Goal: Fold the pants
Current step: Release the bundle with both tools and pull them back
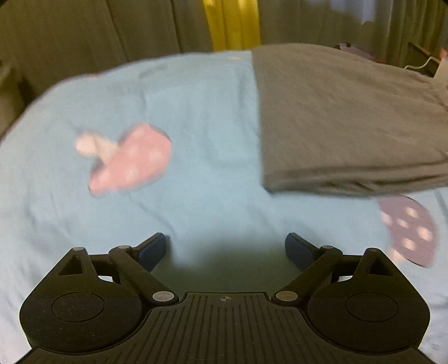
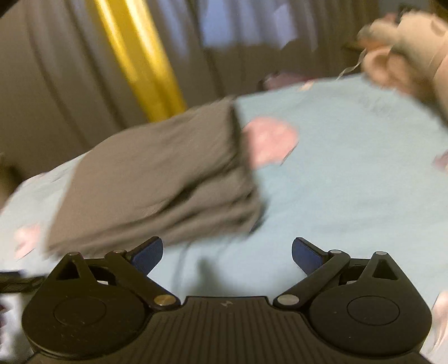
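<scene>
The grey pants (image 1: 341, 117) lie folded into a thick rectangle on a light blue bed sheet (image 1: 201, 140). In the left wrist view they fill the upper right, with the stacked fold edges facing me. My left gripper (image 1: 225, 247) is open above bare sheet, to the left of and nearer than the pants, nothing between its blue pads (image 1: 152, 249). In the right wrist view the pants (image 2: 156, 179) lie at the left. My right gripper (image 2: 226, 253) is open too, just in front of their near corner, empty. This view is blurred.
The sheet carries pink mushroom prints (image 1: 131, 159), one purple print (image 1: 408, 229) by the pants' near edge. Olive curtains (image 1: 84, 30) with a yellow strip (image 1: 232, 22) hang behind the bed. A plush toy (image 2: 406, 47) sits at the far right in the right wrist view.
</scene>
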Demonstrator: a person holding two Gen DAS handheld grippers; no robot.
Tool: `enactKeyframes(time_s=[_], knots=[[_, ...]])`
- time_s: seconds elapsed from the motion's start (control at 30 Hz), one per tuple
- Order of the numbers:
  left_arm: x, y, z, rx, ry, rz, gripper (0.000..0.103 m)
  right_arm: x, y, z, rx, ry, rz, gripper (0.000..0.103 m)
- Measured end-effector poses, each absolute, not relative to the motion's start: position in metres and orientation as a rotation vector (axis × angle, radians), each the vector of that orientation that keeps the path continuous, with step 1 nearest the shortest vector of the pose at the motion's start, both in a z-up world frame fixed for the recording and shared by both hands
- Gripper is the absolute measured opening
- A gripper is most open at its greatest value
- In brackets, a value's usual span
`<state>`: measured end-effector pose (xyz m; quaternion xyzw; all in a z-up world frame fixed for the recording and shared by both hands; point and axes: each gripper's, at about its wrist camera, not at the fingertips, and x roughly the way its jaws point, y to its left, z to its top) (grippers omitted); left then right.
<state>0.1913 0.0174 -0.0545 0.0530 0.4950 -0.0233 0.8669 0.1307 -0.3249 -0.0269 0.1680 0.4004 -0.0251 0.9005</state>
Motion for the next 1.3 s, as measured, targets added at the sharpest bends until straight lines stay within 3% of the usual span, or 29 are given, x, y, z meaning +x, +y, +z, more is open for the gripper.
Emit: enactKeyframes(time_s=[0.2,0.47,0.83,1.0,1.3], knots=[[0.147,0.002,-0.051,-0.051,1.115,-0.103,0.100,0.078,-0.293,-0.020,0.387,0.851,-0.040,0.099],[0.071,-0.018,0.002,0.056,0.862,-0.087,0.102,0.046,-0.266,0.007,0.237,0.854,-0.144,0.099],[0.053,-0.036,0.066,0.091,0.654,-0.034,0.103,0.017,-0.231,0.070,0.059,0.543,-0.079,0.099],[0.072,-0.053,0.041,0.178,0.652,-0.028,0.103,0.028,-0.221,0.052,-0.008,0.467,-0.089,0.099],[0.101,-0.060,0.002,0.142,0.729,-0.099,0.103,0.073,-0.243,0.007,0.118,0.609,-0.094,0.099]])
